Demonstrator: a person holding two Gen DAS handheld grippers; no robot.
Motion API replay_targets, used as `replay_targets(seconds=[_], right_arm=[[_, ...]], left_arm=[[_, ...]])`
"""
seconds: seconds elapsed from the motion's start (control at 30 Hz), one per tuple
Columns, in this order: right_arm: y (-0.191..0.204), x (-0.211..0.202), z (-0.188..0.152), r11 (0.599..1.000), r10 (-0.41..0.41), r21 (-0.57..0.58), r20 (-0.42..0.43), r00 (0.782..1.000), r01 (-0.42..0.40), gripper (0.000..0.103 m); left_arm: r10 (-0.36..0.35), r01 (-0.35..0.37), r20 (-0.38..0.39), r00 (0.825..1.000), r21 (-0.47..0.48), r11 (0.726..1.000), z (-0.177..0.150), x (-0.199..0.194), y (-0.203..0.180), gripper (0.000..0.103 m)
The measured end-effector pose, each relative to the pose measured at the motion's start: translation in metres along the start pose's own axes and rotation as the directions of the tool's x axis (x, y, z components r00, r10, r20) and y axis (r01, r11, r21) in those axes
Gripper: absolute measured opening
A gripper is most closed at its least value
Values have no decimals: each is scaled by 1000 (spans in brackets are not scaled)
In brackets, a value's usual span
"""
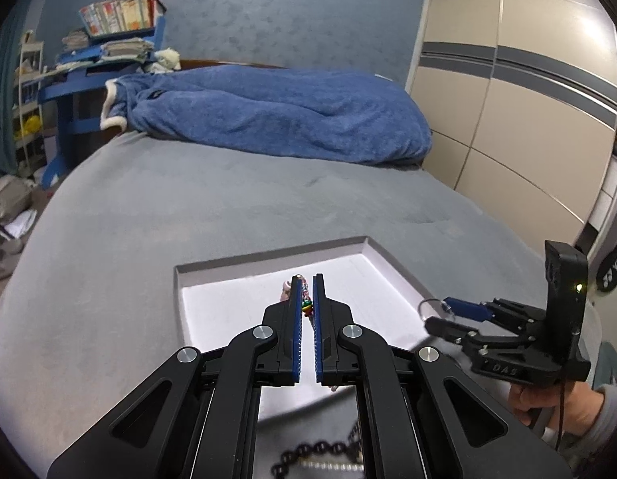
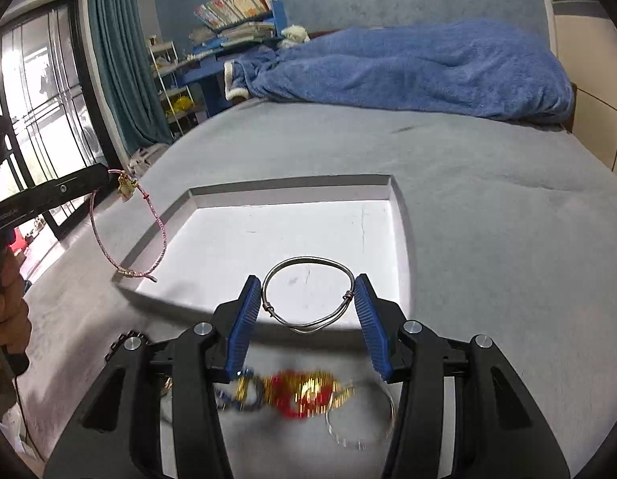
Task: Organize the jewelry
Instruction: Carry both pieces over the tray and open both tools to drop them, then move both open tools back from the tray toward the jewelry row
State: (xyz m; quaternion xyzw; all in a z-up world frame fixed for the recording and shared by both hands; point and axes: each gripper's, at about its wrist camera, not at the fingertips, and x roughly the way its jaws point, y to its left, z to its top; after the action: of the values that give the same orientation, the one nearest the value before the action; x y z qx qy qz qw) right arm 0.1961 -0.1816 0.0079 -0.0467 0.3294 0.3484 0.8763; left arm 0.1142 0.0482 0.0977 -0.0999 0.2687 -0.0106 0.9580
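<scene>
left wrist view
- left gripper (image 1: pixel 307 279): fingers nearly together, clamped on a thin pink cord bracelet (image 1: pixel 305 299) with coloured beads; only a short bit shows between the pads
- tray (image 1: pixel 268 268): shallow white box on the grey bed cover (image 1: pixel 149 219), directly ahead under the tips; floor looks bare
- right gripper (image 1: pixel 436 313): at right, held by a hand (image 1: pixel 548 399), tips over the tray's right edge, thin metal ring at them
- near edge: dark beaded piece (image 1: pixel 308 453), blurred, lying on the cover below the gripper

right wrist view
- right gripper (image 2: pixel 308 291): fingers partway apart, pressed on both sides of a silver wire bangle (image 2: pixel 308 295), held over the tray's near part
- tray (image 2: pixel 292 187): nothing resting inside it
- left gripper (image 2: pixel 105 177): at left; cord bracelet (image 2: pixel 129 235) hangs from it as a loop, lowest part near the tray's left corner
- loose pile: red-gold bangles (image 2: pixel 304 395), blue-gold piece (image 2: pixel 244 393), clear bangle (image 2: pixel 360 419), black chain (image 2: pixel 123 343), all on the cover, outside the tray

progress
- done: two pieces picked up, one per gripper, at the tray
- left: neither set down yet; at least four more pieces to move
- judgement: early stage
</scene>
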Motion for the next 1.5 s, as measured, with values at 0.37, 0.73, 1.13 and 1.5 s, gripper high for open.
replay_targets(seconds=[0.37, 0.73, 1.13, 1.5], right_arm=[[4, 55, 5, 998, -39, -50, -123, 992, 33, 49], [12, 36, -12, 995, -46, -92, -73, 996, 39, 66], [12, -37, -58, 994, -72, -76, 28, 997, 74, 83], [-16, -56, -91, 995, -93, 41, -15, 996, 94, 83]], left_arm=[[56, -59, -125, 991, -17, 998, -23, 68, 14, 6], [75, -76, -136, 988, 0, 997, -47, 52, 6, 47], [70, -68, -36, 997, 56, 996, -83, -12, -18, 81], [27, -21, -41, 999, 127, 992, -122, -22, -40, 82]])
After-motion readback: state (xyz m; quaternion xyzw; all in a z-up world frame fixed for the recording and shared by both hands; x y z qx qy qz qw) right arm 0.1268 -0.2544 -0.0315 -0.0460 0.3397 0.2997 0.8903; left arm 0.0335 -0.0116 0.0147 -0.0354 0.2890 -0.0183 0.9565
